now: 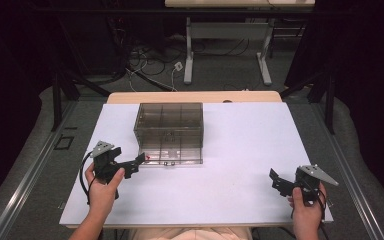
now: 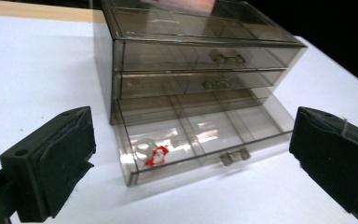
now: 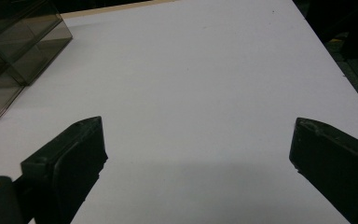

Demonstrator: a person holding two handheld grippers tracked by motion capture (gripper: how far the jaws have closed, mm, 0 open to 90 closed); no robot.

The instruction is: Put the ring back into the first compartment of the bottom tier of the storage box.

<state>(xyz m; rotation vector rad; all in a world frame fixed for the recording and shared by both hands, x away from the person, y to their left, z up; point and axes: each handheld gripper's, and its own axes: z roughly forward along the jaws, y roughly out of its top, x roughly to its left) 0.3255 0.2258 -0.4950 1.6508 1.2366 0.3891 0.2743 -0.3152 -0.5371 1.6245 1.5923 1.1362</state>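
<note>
The left gripper (image 1: pixel 139 161) hangs at the lower left of the high view with its jaws spread wide and nothing between them, its tips just beside the front left corner of the smoky plastic drawer box (image 1: pixel 169 131). The right gripper (image 1: pixel 276 181) sits at the lower right of that view, jaws likewise apart and empty, well away from the box over bare white table (image 1: pixel 240 165). Looking along the left gripper's own jaws, the bottom drawer (image 2: pixel 205 140) stands pulled out toward the camera, and a small red-and-clear trinket (image 2: pixel 154 155) lies in its left front compartment; I cannot make out what the trinket is, the picture being too soft there. The two upper drawers look pushed in. The risk I see is this: the box is light plastic and nothing steadies it, so a push on the open drawer from one side could slide or swivel the whole box across the smooth table instead of closing it. A push off centre, away from the small front handle (image 2: pixel 234 156), might also jam the drawer crooked in its runners. If the left gripper goes in for the trinket, its broad pads may catch the thin drawer wall or divider, or nudge the little thing into a corner where they cannot close on it.
</note>
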